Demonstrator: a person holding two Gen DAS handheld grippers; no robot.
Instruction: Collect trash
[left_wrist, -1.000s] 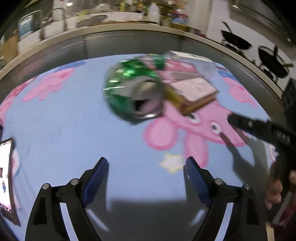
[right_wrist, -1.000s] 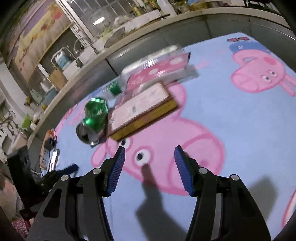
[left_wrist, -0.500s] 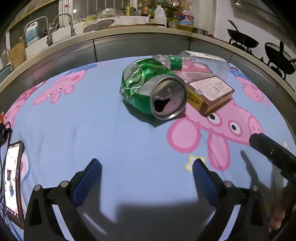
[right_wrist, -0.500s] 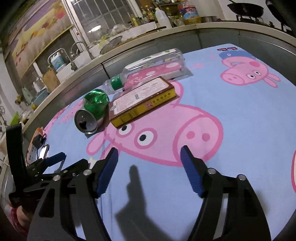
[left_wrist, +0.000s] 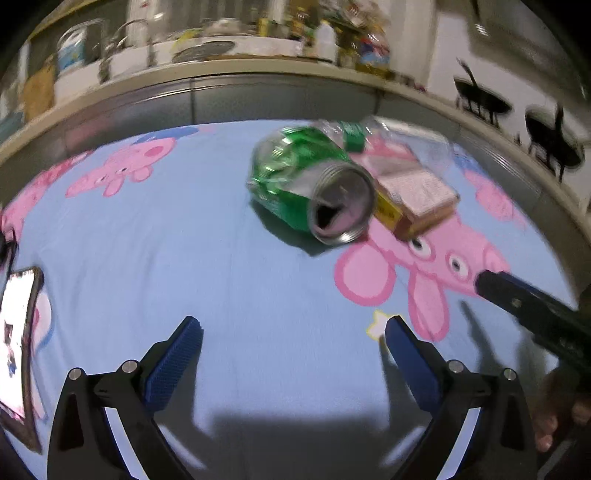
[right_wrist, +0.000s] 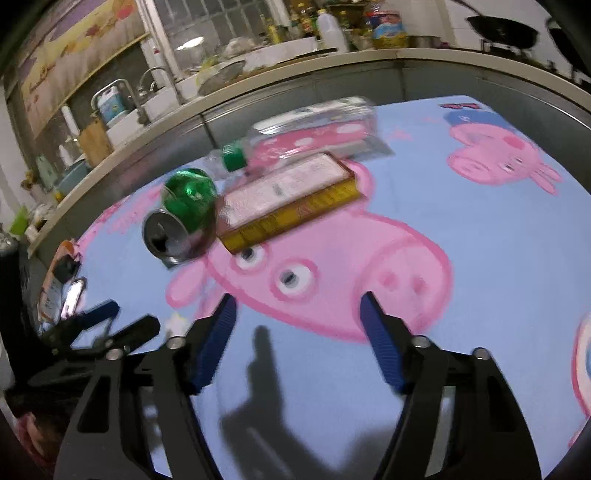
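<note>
A crushed green can (left_wrist: 314, 184) (right_wrist: 184, 214) lies on its side on the blue cartoon-pig cloth (left_wrist: 147, 258), its open end facing me. A flat yellow-edged box (left_wrist: 413, 199) (right_wrist: 288, 199) lies right beside it, and a clear plastic bottle with a green cap (right_wrist: 295, 136) (left_wrist: 369, 136) lies behind both. My left gripper (left_wrist: 291, 332) stands wide open, short of the can, with nothing between its fingers. My right gripper (right_wrist: 297, 317) is open with its jaws closing on nothing, short of the box.
A lit phone (left_wrist: 18, 339) lies at the cloth's left edge. Behind the cloth runs a grey counter (right_wrist: 295, 74) with a sink, bottles and pans. A person's hand (left_wrist: 557, 413) shows at the lower right of the left wrist view.
Both grippers shifted slightly over the cloth. The left jaws widened. The right jaws widened, then narrowed a little. The can, box and bottle lie where they were.
</note>
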